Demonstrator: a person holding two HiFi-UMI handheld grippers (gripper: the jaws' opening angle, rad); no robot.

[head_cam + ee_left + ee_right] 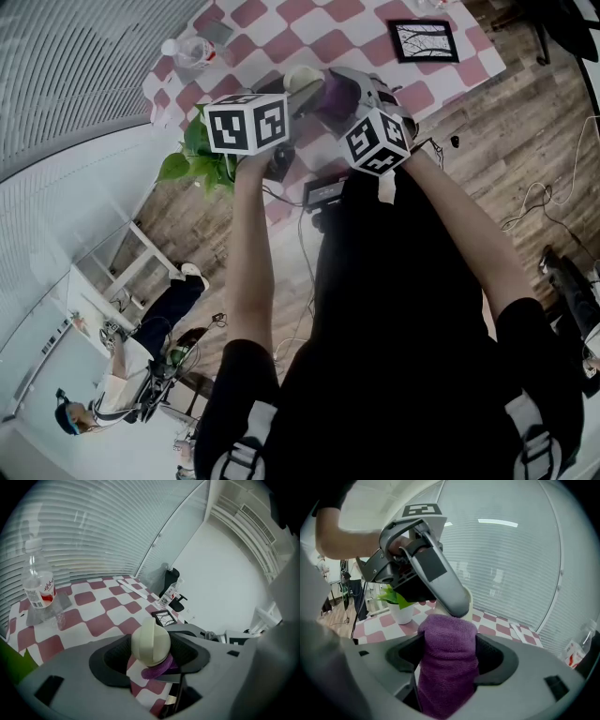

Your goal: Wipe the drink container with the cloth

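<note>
**Drink container [302, 80] pinched at the cap, purple cloth [447, 677] just beneath**

Both bare forearms reach forward from black short sleeves [242, 370] and converge over the near part of the red-and-white checkered counter [101, 620]. The left forearm [251, 253] runs almost straight away from the body. The right forearm [459, 234] slants in from the right, bringing the two marker cubes [246, 122] close together.

Left tongs [152, 646], angled downward, are closed on the container's cream cap [151, 641]. A pad [110, 660] sits against each side and holds the container clear above the counter. In the right gripper view, a hand [408, 545] grasps the left tongs from behind, and their jaw slopes down from the upper left to end just above the cloth.

Right tongs [450, 644] stand spread wide. The cloth rises as a thick fold between their pads [405, 656], its sides brushing them with no pinch visible and its top just under the cap.

A clear water bottle [38, 581] stands far left on the counter. A potted plant [199, 155] sits at the near left edge, and a framed picture [424, 39] lies far right.
</note>
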